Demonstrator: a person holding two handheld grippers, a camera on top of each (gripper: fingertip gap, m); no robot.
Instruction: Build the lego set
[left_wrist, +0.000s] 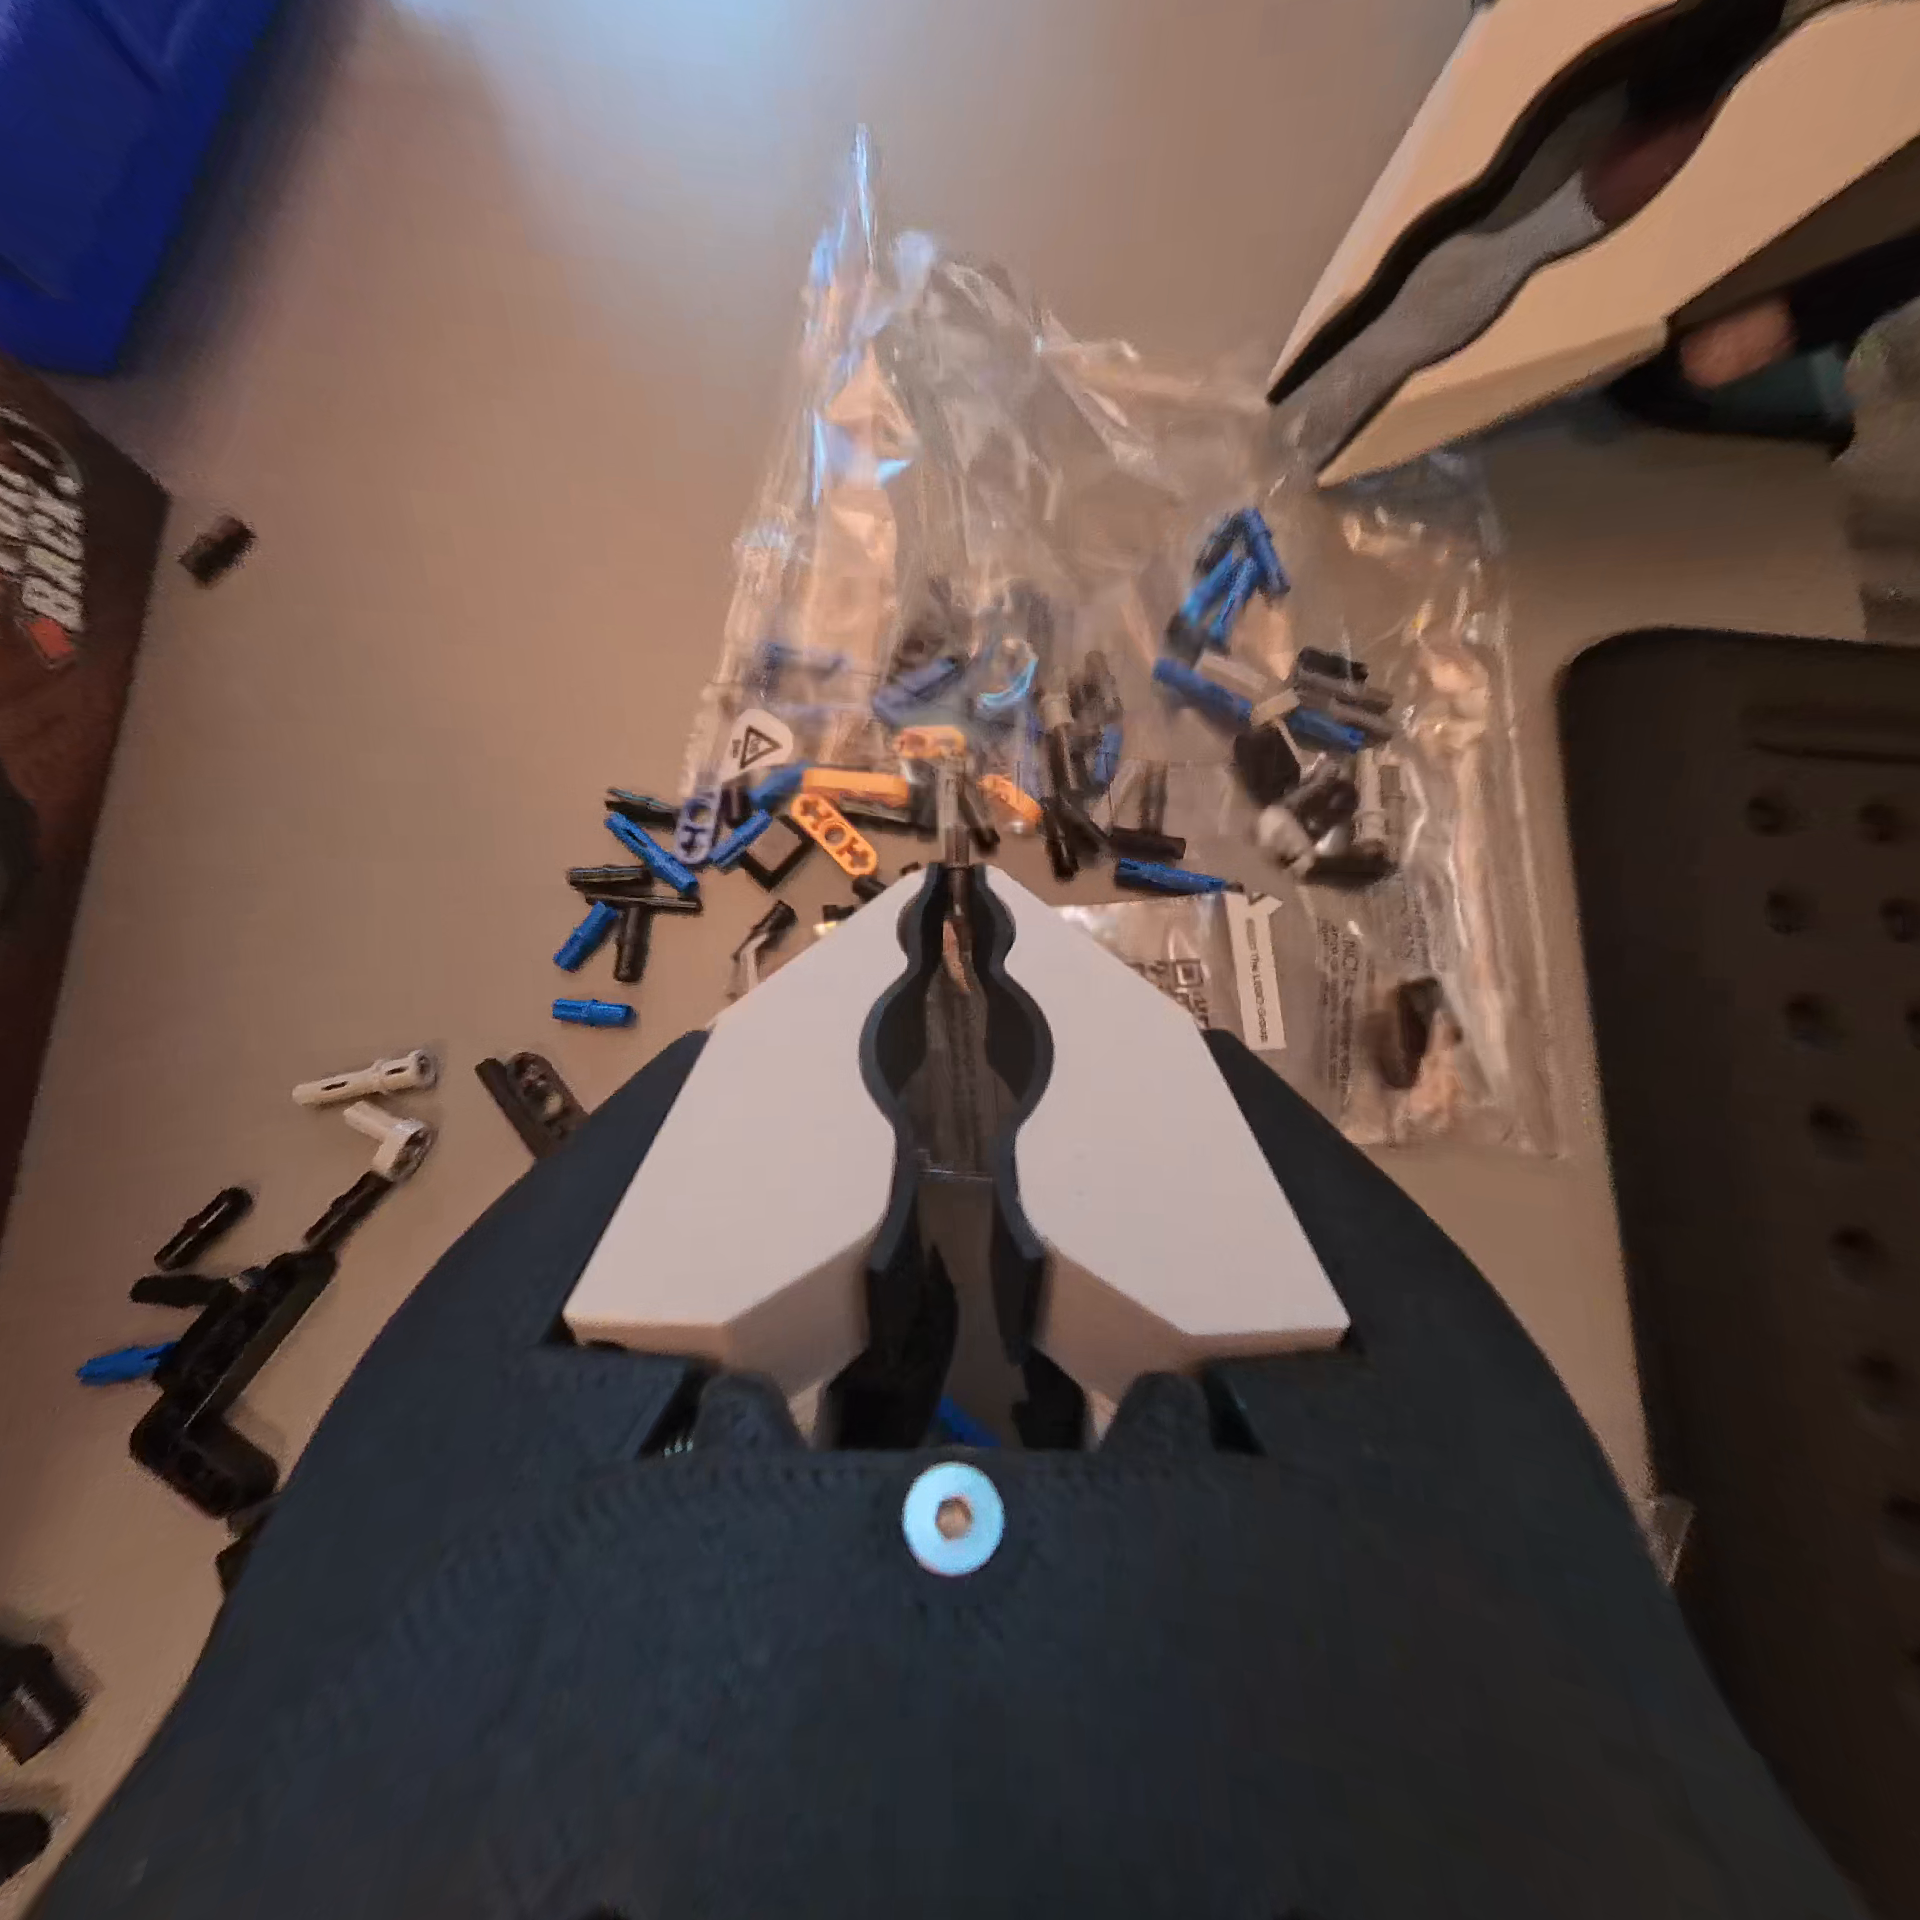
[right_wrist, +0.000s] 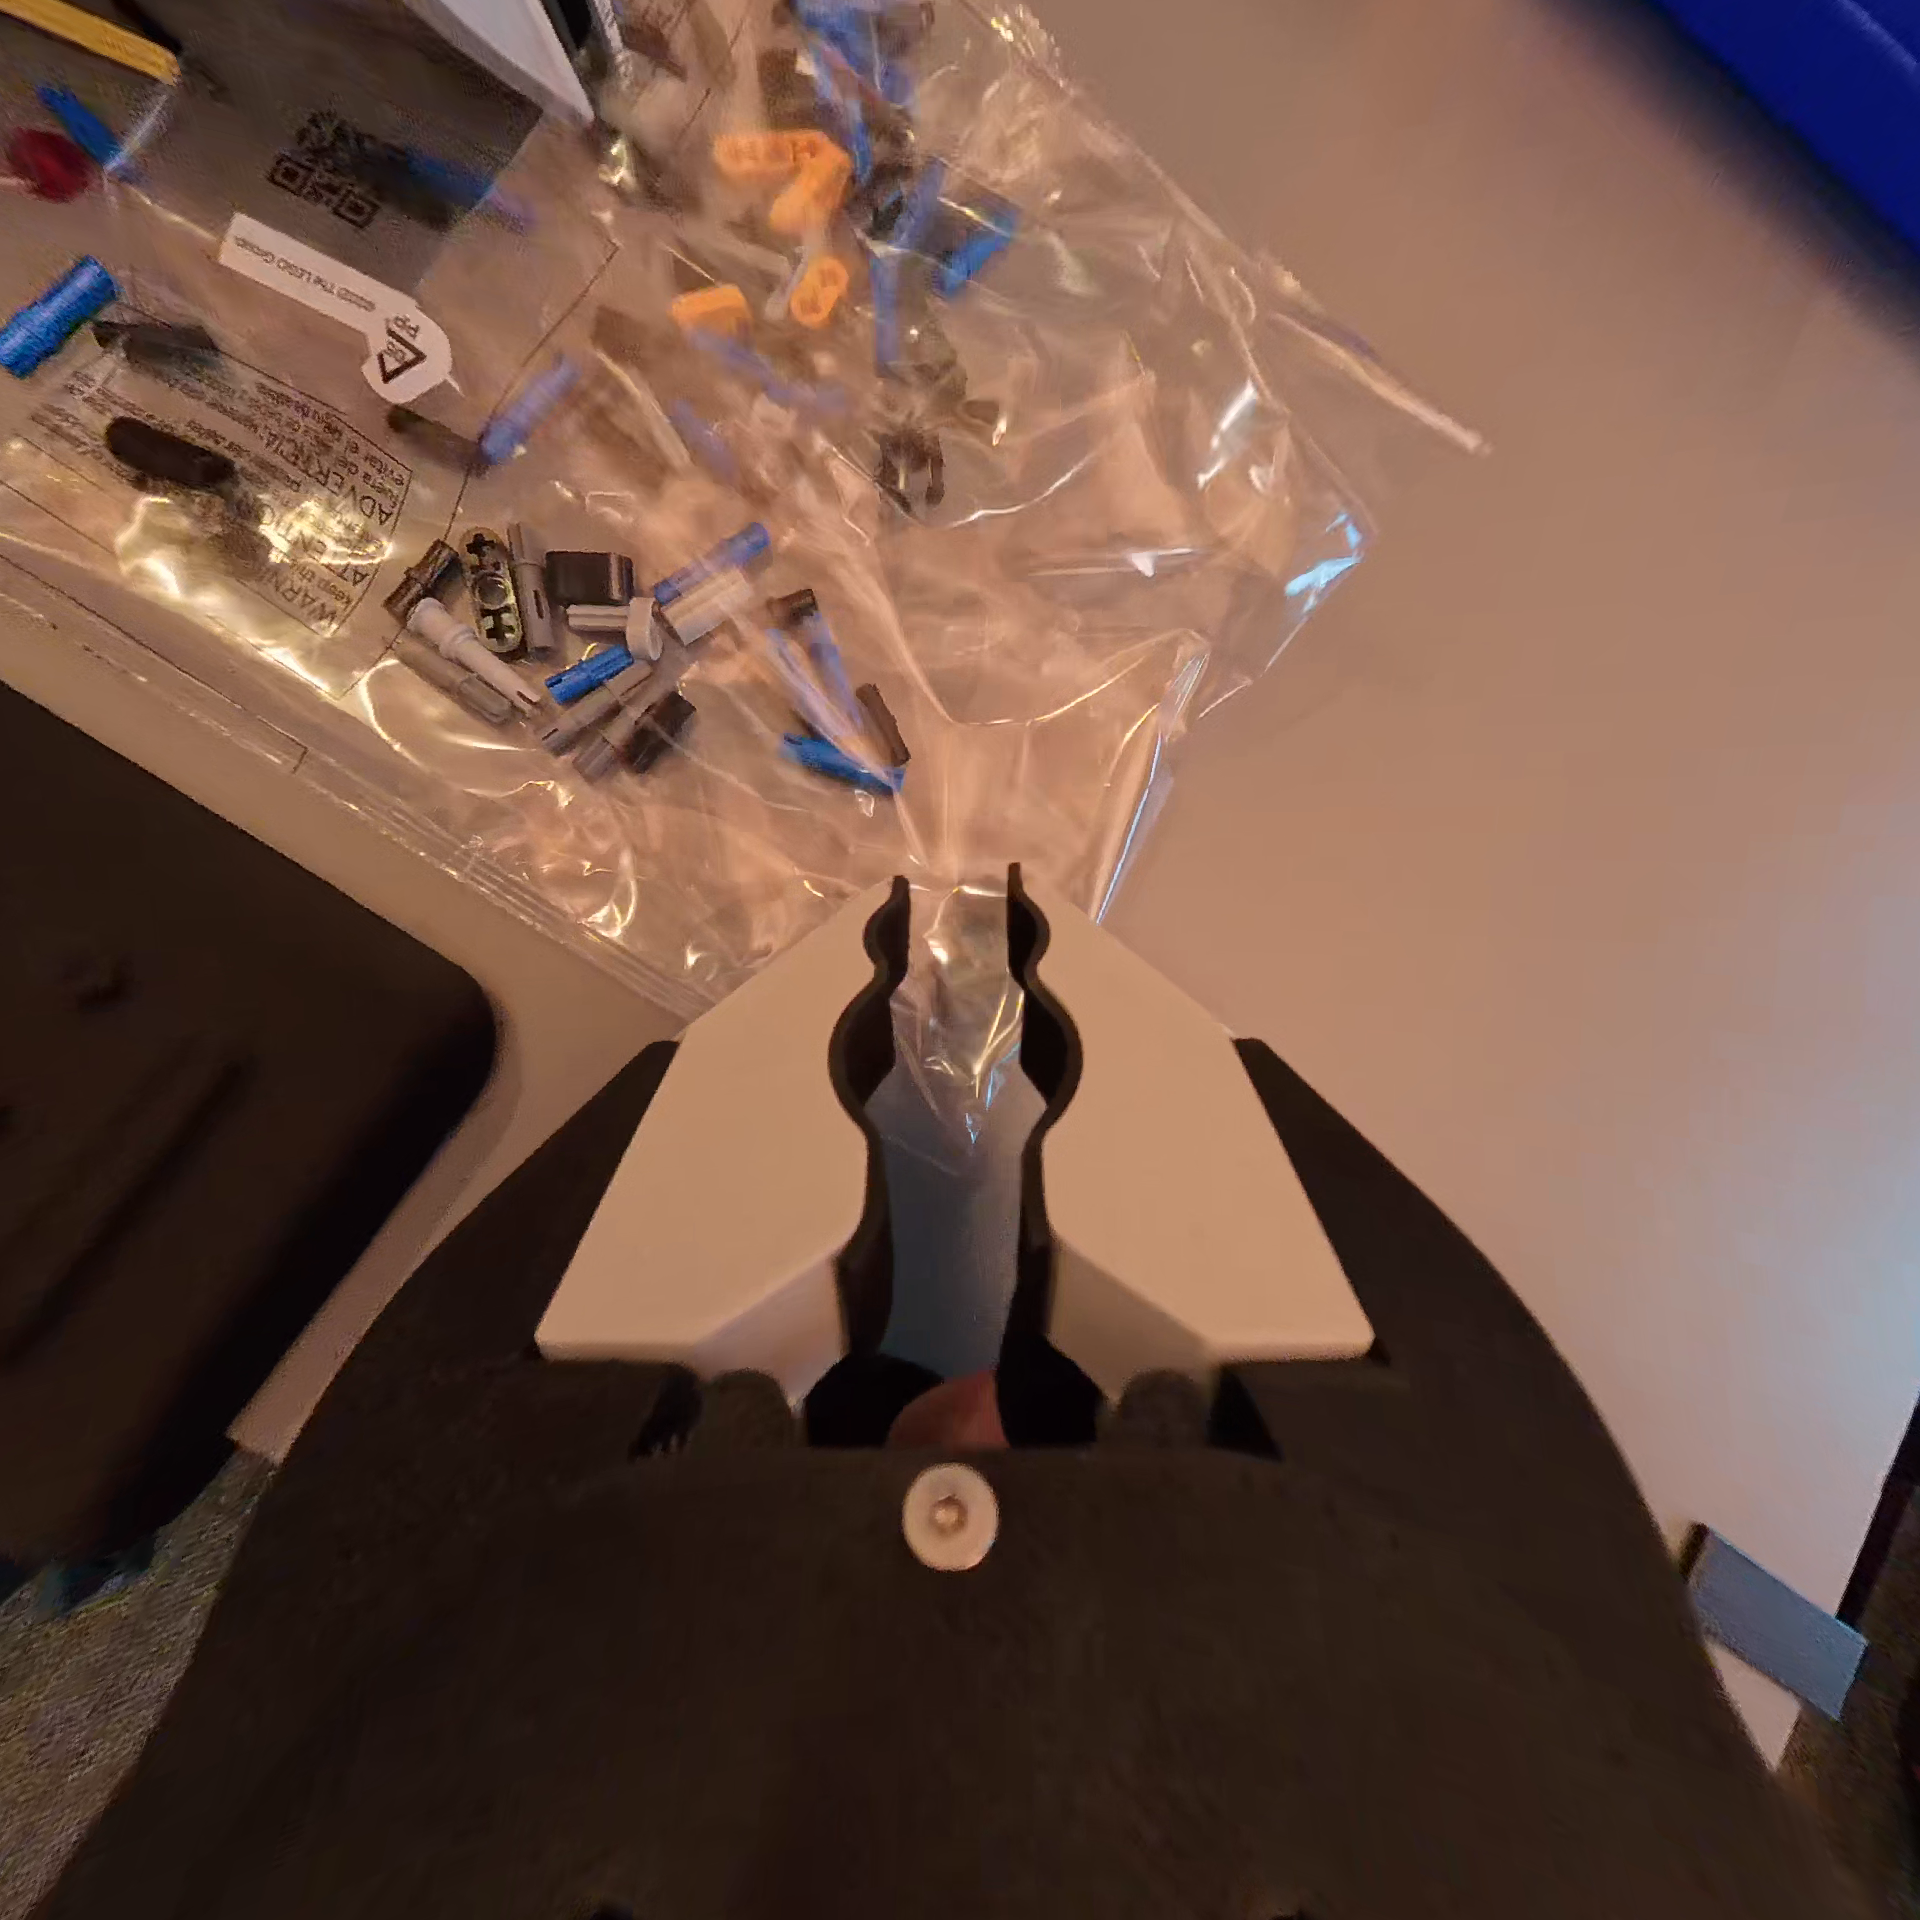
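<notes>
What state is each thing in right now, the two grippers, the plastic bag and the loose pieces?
Left gripper: shut on a small pin.
Right gripper: shut on the clear plastic bag, lifting its corner.
Bag: open, pieces partly inside.
Loose pieces: spilled on the table.

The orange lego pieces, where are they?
In the left wrist view the orange lego pieces lie just ahead of the left gripper, at the mouth of the clear plastic bag, among blue and black pins.
</notes>
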